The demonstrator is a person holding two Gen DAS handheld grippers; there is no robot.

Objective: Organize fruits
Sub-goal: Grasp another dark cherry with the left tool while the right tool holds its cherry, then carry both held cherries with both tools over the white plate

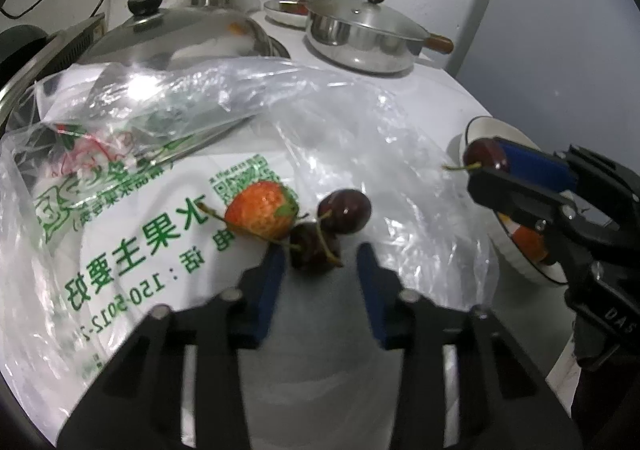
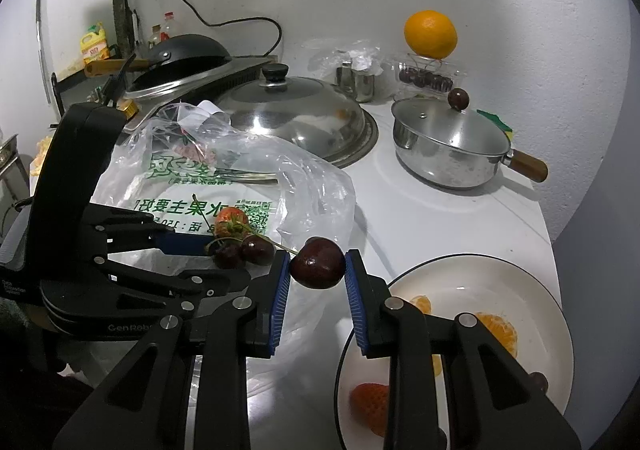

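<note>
Fruit, sorting station.

- Dark cherry (image 2: 318,268): clamped between the two blue pads of the right gripper (image 2: 318,270), carried clear of the surface, above the gap between bag and plate.
- White plate (image 2: 500,274), dark-rimmed: set just right of that cherry, partly under the right gripper. Loaded with peeled orange segments (image 2: 496,332), a plated strawberry (image 2: 370,406) and a small dark fruit (image 2: 538,380) at the far edge.
- Left gripper (image 1: 322,262): pads stood apart, lowered onto the printed plastic bag (image 1: 120,250). Stemmed cherry (image 1: 310,252) lay between them, close against the left pad, clear of the right pad.
- Second loose cherry (image 1: 346,210): lay just beyond, touching or nearly touching the first.
- Loose strawberry (image 1: 262,212): lay on the bag beside both cherries.
- White countertop (image 2: 440,218): bore everything listed.
- Behind the bag: domed steel lid (image 2: 304,118) with black knob.
- To the right of it: lidded steel pan (image 2: 448,146) with wooden handle.
- Against the wall: clear box of cherries (image 2: 426,78), topped by a whole orange (image 2: 430,34).
</note>
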